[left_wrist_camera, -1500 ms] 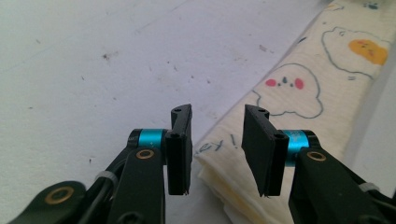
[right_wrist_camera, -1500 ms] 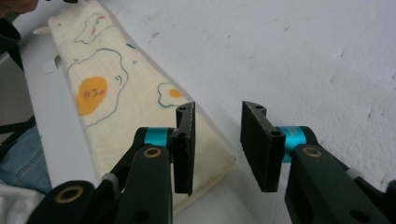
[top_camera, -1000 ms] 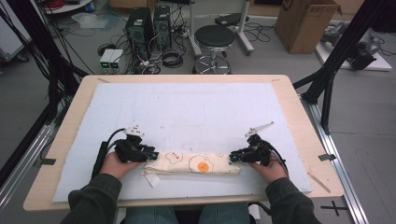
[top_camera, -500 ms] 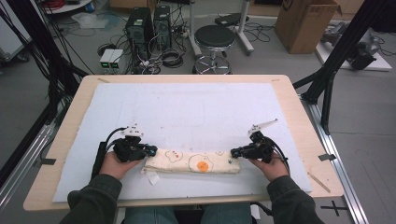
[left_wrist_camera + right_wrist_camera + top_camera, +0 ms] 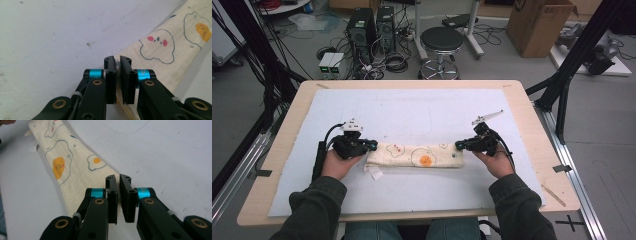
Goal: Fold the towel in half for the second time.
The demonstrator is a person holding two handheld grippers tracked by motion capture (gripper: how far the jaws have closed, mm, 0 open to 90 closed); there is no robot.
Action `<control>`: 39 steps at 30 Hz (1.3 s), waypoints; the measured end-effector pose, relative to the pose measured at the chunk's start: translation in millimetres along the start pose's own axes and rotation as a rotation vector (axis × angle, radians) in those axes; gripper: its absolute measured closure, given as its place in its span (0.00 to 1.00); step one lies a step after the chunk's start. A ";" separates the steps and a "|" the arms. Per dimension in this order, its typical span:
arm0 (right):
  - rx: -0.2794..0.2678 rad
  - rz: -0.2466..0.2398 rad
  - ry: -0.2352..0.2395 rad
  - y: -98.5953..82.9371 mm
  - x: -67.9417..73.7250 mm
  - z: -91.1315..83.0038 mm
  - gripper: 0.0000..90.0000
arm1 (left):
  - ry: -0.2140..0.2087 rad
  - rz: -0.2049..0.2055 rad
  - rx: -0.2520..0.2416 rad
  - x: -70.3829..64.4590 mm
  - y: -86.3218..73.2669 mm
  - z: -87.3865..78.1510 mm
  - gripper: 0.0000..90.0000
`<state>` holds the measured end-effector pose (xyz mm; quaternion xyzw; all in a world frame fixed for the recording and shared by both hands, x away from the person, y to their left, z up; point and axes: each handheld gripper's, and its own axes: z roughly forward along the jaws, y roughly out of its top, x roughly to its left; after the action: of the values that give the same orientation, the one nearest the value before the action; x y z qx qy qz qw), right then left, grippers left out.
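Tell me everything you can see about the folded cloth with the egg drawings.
The cream folded cloth with fried-egg and cloud-face prints lies as a long narrow strip across the near part of the white table mat. It looks soft and crinkled. A small white tag sticks out near its left end. The left gripper and right gripper each pinch one end.

A wooden desk [image 5: 532, 130] carried a pale blue mat [image 5: 422, 110], while beyond it stood a black stool [image 5: 441, 40], two computer towers [image 5: 371, 25], tangled cables [image 5: 392, 62] and a cardboard box [image 5: 539, 22].
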<state>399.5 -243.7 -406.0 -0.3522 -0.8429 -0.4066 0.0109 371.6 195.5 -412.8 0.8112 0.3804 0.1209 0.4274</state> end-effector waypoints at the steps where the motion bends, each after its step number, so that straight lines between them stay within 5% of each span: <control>1: -0.009 0.010 -0.004 1.8 -3.4 1.6 0.95 | 0.002 -0.016 -0.004 3.7 0.8 1.7 0.93; 14: -0.074 0.077 -0.051 20.8 -32.8 27.2 0.94 | 0.094 -0.066 0.015 30.2 3.7 29.9 0.92; 18: -0.062 0.086 -0.095 19.5 -37.7 34.3 0.86 | 0.149 -0.064 0.003 31.5 3.5 29.8 0.75; 26: -0.120 0.082 -0.081 20.2 -29.8 17.7 0.64 | 0.123 -0.070 -0.076 31.1 5.9 6.9 0.63; 39: -0.168 0.059 -0.074 18.4 -16.9 3.9 0.41 | 0.079 -0.013 -0.079 15.3 10.4 0.2 0.55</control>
<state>424.4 -243.1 -401.3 -0.3914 -0.7949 -0.4620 -0.0376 387.5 202.8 -406.8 0.7858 0.3972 0.1651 0.4444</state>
